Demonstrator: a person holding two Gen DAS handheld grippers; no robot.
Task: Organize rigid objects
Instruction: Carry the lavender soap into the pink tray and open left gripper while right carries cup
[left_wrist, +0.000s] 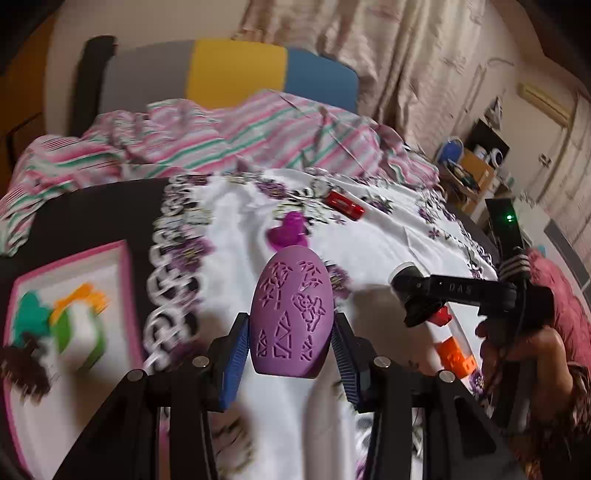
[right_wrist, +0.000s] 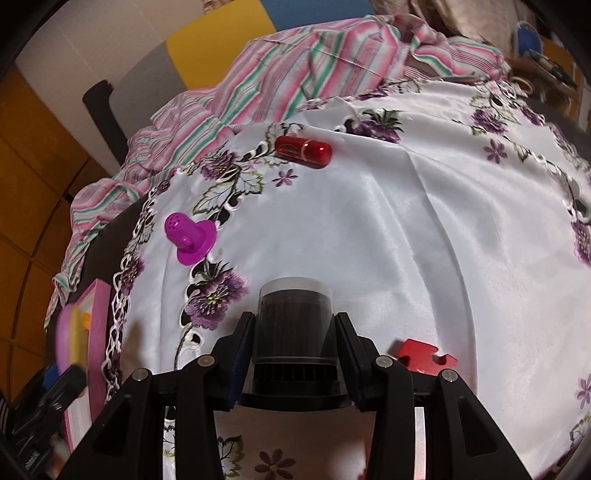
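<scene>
An egg-shaped case (left_wrist: 291, 314) sat between the fingers of the left hand-held gripper (left_wrist: 290, 354), above the tablecloth (right_wrist: 406, 229). A tray (left_wrist: 74, 332) lay to its left, off the cloth's edge, with blocks (left_wrist: 62, 317) in it. The right hand-held gripper (right_wrist: 295, 350) held a canister (right_wrist: 295, 321). Beyond it a perforated cap (right_wrist: 190, 240) lay to the left, a capsule (right_wrist: 303, 150) farther back, and a puzzle piece (right_wrist: 426, 356) just right.

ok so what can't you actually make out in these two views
- Left wrist view: toys in the pink tray, motion-blurred, shapes unclear.
- Right wrist view: red puzzle piece, partly hidden behind the right gripper.
- Right wrist view: contents of the dark container, too dark.
</scene>
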